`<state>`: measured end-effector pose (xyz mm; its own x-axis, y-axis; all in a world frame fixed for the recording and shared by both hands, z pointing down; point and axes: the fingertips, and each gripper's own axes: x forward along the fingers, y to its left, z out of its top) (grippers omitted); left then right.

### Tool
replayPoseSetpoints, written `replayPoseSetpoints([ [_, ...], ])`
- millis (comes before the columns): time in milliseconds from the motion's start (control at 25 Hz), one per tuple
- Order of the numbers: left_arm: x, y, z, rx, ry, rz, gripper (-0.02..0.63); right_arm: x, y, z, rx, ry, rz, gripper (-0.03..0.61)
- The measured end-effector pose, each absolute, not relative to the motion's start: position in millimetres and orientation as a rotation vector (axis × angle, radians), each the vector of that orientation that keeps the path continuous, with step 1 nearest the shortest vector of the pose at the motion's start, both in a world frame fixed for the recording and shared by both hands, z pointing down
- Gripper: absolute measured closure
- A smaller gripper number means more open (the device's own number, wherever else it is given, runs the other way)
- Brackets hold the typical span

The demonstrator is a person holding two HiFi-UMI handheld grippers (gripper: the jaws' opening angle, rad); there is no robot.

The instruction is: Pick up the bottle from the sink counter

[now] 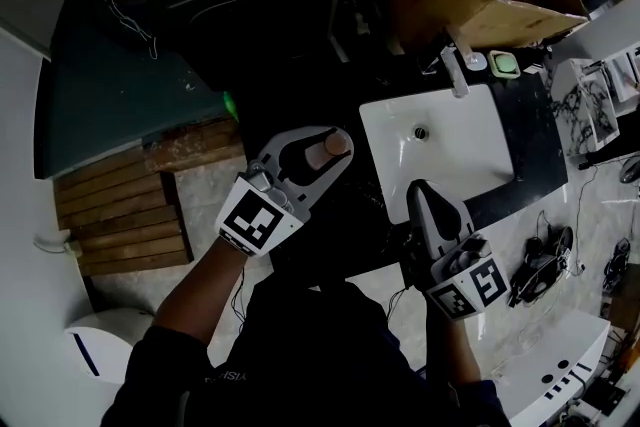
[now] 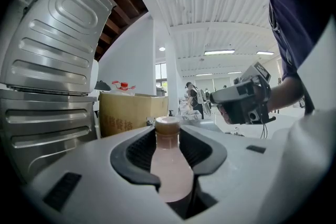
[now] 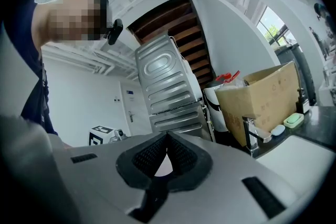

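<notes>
Bottle [image 2: 169, 168], pale pink with a tan cap, sits upright between the jaws of the left gripper [image 1: 332, 147], which pinch its body. In the head view it is held left of the sink counter [image 1: 530, 130], clear of the surface. Right gripper [image 3: 167, 136] is pressed together and empty. Pick-up appears complete; nothing seems left to do.

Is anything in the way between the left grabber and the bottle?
No, nothing visible is in the way. The bottle already sits between the left gripper's jaws, with the dark pads against its sides. The right gripper is shut and empty.
</notes>
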<state>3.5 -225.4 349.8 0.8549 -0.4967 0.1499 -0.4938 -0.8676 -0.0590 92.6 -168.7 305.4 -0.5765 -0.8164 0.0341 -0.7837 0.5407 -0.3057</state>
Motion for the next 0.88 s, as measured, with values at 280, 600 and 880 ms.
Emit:
replayPoseSetpoints([
  [280,-6,-217,333,-2.997,0.811,-0.236,0.472,87,-167,289,-1.372,2.649,-0.397,0.555],
  [600,-13,-204,323,-2.998,0.813,-0.226,0.472,82,-160,270,-1.353,2.64,-0.349,0.555],
  [880,-16,-192,313,-2.989,0.81,-0.219,0.472,81,-154,258,-1.344,2.632,-0.325,0.555],
])
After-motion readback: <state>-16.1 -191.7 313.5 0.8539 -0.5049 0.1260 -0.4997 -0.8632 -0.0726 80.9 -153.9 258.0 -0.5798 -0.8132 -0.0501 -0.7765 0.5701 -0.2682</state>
